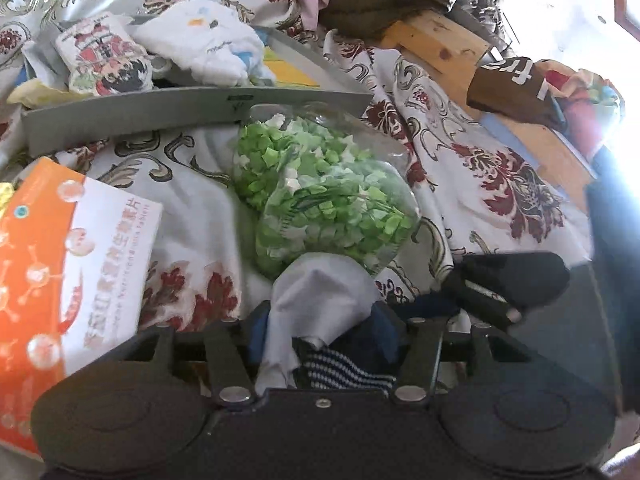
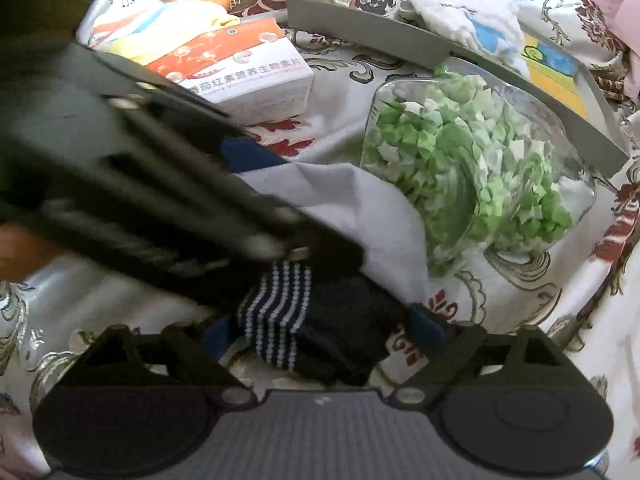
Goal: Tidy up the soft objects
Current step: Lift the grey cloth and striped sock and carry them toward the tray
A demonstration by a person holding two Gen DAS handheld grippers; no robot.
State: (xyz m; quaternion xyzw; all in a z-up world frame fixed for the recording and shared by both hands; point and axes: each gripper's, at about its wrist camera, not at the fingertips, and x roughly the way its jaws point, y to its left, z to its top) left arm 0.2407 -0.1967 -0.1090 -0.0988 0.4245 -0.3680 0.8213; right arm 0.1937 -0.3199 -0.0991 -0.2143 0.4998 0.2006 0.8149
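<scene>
A sock with a pale grey part (image 1: pixel 320 300) and a navy, white-striped part (image 1: pixel 340 372) sits between the blue pads of my left gripper (image 1: pixel 320 336), which is shut on it. In the right wrist view the same sock (image 2: pixel 280 320) lies between the pads of my right gripper (image 2: pixel 324 332), whose jaws stand wide around it. The left gripper's body (image 2: pixel 160 184) crosses that view from the left, over the grey cloth (image 2: pixel 360 208). The right gripper's dark fingers (image 1: pixel 500 284) show at the right of the left wrist view.
A clear bag of green and white paper bits (image 1: pixel 320 188) lies just ahead on the floral bedspread (image 1: pixel 500 176). A grey tray (image 1: pixel 132 116) behind holds a printed pouch (image 1: pixel 104 60) and a white cloth (image 1: pixel 208 44). An orange-white box (image 1: pixel 68 264) lies left.
</scene>
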